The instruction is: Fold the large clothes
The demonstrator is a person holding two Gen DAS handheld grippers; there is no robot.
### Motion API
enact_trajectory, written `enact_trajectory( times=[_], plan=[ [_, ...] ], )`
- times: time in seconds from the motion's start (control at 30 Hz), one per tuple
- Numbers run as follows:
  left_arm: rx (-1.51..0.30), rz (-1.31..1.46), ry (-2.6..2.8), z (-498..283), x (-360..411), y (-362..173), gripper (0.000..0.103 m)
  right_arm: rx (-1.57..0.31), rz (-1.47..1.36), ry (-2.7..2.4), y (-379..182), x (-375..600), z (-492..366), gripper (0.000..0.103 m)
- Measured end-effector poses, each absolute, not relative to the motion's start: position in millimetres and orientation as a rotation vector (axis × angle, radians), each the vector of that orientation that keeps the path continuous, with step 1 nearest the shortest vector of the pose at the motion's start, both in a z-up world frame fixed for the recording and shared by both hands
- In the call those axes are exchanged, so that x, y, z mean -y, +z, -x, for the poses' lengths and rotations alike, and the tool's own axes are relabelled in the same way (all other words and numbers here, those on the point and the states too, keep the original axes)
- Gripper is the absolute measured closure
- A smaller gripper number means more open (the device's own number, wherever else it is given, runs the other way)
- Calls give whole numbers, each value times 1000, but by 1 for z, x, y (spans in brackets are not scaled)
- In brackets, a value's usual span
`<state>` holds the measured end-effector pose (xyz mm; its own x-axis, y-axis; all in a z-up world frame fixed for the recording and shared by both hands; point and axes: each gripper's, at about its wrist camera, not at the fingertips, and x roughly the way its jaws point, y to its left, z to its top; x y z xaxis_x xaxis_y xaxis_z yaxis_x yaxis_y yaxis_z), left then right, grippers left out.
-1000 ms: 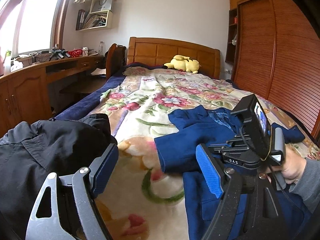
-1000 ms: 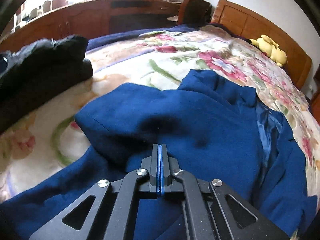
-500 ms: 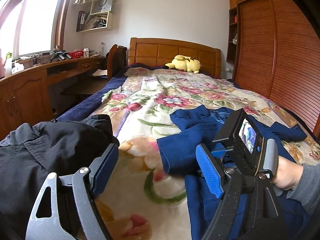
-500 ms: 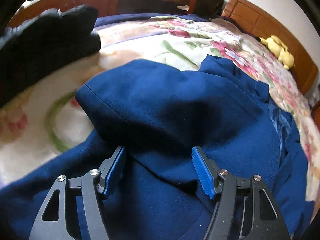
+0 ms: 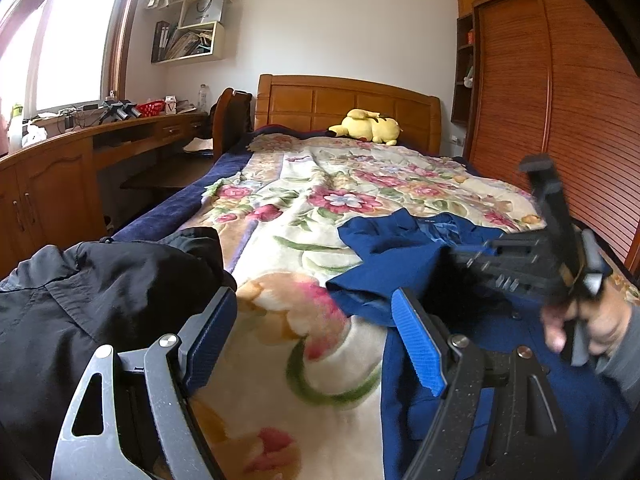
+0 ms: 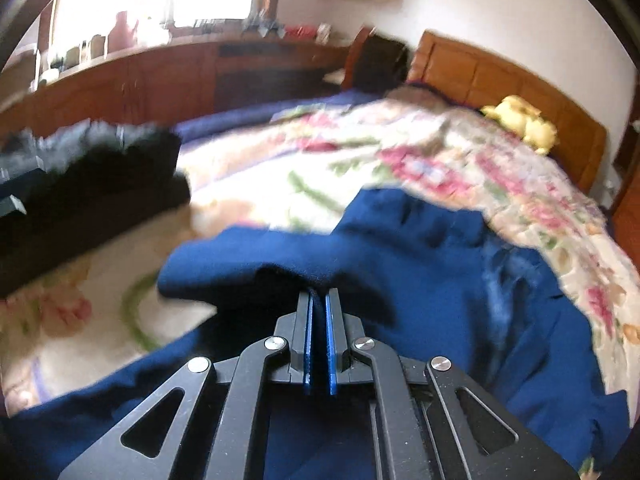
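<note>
Your right gripper [image 6: 319, 304] pinches a raised fold of the blue jacket [image 6: 432, 264], a matte woolly heap at lower right on the plush floral blanket [image 5: 320, 200]. Your left gripper [image 5: 316, 340] gapes wide, holding nothing.

Daylight from overexposed window [image 5: 60, 40], fisheye-bent edges, right view seemingly motion-blurred (left sharper)

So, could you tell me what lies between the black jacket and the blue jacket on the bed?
Only bare floral blanket separates the black jacket from the blue jacket; the left wrist view shows it best.
</note>
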<state>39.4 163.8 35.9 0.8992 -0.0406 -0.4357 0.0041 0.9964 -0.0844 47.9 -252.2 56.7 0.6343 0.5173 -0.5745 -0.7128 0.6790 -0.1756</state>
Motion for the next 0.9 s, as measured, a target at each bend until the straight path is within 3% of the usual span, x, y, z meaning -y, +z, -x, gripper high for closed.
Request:
enact_trajectory(
  times=[0.4,0.67,0.77,0.83,0.9],
  plan=[
    [-464,62,-36,-41,-154,32,23,-464,259,479,89,339,-41,98],
    [-461,53,-59,-43,-143,34,23,-638,255,264,39,426,-39,97],
    [-458,49,-71,-42,-137,35,23,-703,259,269,22,440,-28,83],
    [-456,45,-75,-42,-134,35,23,-718,265,274,18,443,-18,53],
    [-457,43,-79,-42,-131,36,23,-711,263,275,16,446,-5,46]
  ],
)
